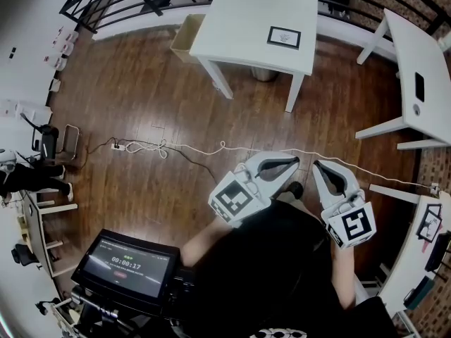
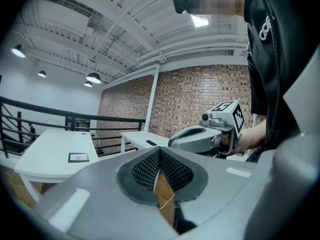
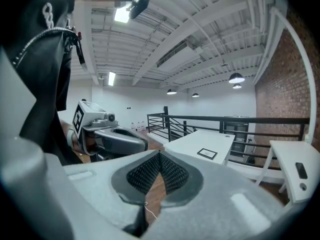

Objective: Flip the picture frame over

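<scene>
The only writing that can be read is showing on the monitor (image 1: 127, 265) at the lower left of the head view, where a timer is reading 00:00:17. The smaller line under it is too small to make out. The cubes on both tools are carrying black-and-white square markers, not words.

The picture frame (image 1: 284, 37) is lying flat on the white worktop (image 1: 239, 20) at the top of the head view, near its right edge. It is showing a black border around a pale sheet, and any print on the sheet is too small to read. The person is holding the left gripper (image 1: 293, 163) and the right gripper (image 1: 318, 167) side by side in front of the body, over the wooden floor (image 1: 155, 104), well apart from the worktop and the frame.

In each gripper view the mesh-padded fingers (image 2: 147, 169) are pressing together at the tips with nothing between them. Only floor and a thin white cable (image 2: 167, 202) are showing through the gap below them. In the left gripper view the frame is sitting far beyond the fingers and to their left. In the right gripper view it is sitting far beyond and to their right.
</scene>
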Action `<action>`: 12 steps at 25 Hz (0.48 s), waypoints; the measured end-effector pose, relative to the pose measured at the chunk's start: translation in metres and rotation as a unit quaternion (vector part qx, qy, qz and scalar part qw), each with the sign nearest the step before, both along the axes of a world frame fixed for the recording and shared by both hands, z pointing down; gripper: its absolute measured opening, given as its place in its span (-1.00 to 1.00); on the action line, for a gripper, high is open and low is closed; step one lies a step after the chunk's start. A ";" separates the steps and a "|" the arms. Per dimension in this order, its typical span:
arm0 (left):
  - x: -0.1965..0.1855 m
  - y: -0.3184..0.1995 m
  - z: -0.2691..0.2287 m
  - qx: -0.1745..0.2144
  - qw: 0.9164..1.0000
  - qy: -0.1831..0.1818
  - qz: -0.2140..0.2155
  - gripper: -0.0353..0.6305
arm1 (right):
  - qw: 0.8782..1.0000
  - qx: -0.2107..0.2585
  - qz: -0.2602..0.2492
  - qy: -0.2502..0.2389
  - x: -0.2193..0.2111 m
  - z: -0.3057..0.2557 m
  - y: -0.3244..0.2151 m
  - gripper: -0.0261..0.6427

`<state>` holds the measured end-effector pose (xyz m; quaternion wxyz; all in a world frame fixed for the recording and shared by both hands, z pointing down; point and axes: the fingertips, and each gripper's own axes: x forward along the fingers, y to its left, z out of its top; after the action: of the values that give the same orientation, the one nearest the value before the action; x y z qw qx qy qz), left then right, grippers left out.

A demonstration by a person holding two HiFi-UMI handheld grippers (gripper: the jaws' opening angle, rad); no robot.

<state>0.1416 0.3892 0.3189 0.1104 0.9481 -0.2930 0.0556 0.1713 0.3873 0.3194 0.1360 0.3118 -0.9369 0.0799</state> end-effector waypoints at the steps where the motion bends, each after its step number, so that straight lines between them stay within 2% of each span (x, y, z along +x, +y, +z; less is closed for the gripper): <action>1: 0.000 0.000 0.000 0.000 1.000 0.000 -0.001 -0.85 | 1.000 0.000 -0.002 0.000 -0.001 0.000 -0.001 -0.94; 12: 0.000 -0.003 0.004 -0.012 1.000 0.005 -0.011 -0.85 | 1.000 -0.001 -0.010 0.001 -0.001 0.003 -0.006 -0.94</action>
<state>0.1416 0.3863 0.3227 0.1234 0.9438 -0.3018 0.0535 0.1699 0.3817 0.3222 0.1380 0.3028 -0.9396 0.0797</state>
